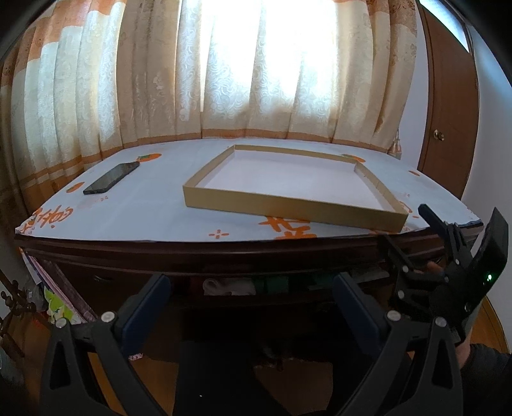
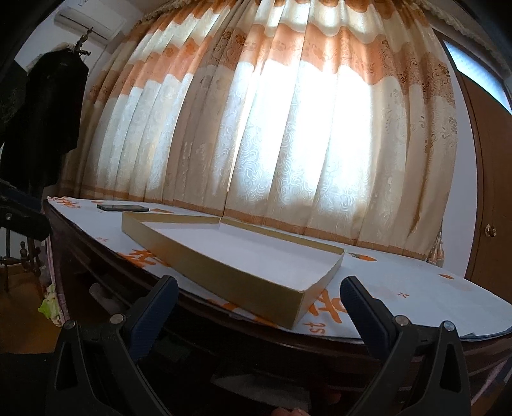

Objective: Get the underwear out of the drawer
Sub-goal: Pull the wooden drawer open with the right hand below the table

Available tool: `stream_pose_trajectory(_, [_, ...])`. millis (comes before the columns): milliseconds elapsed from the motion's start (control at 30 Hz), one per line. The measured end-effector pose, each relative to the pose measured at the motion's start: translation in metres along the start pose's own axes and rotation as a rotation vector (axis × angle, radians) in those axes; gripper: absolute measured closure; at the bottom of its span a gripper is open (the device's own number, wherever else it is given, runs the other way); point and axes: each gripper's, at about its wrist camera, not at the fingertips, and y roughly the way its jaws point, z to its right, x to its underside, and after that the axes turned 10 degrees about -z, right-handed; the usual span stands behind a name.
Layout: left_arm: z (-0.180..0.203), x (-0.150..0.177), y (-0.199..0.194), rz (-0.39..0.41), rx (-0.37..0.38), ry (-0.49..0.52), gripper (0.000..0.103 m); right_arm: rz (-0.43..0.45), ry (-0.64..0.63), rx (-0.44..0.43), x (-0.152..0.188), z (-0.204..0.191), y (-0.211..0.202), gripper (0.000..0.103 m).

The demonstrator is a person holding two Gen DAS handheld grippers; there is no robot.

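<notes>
In front of me is a dark wooden tabletop [image 1: 224,248], covered by a white sheet [image 1: 153,208] with orange prints. On this sheet lies a shallow cardboard tray [image 1: 288,204], open and with a white bottom. Left of it, apart, lies a black phone [image 1: 112,177].

A home, most likely a bedroom. Pleated cream-and-orange curtains [image 2: 288,128] cover a bright window across the back wall. Dark wooden dresser [image 1: 192,256] with a printed cloth [image 1: 144,208] on top; folded clothes [image 1: 224,284] visible in its open drawer. Phone [image 1: 112,177] and shallow box [image 1: 288,204] on the cloth. Dark garment [image 2: 41,112] hangs on a rack, air conditioner [image 2: 89,22] above, wooden door [image 1: 448,112] with a brass knob, wood floor [image 1: 489,326].
</notes>
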Motion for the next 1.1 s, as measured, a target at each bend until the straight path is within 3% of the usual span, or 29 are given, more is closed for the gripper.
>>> stream_pose_trajectory(200, [0.000, 0.001, 0.002, -0.008, -0.004, -0.002, 0.000, 0.042, 0.004, -0.015, 0.006, 0.000, 0.008, 0.001])
stream_pose_trajectory(533, [-0.004, 0.001, 0.004, -0.014, 0.000, -0.016, 0.000, 0.031, 0.036, -0.014, 0.020, 0.006, 0.020, 0.001])
stream_pose_trajectory(1100, [0.000, 0.002, 0.004, -0.025, -0.004, -0.002, 0.000, 0.036, 0.016, -0.023, 0.015, 0.010, 0.027, 0.001])
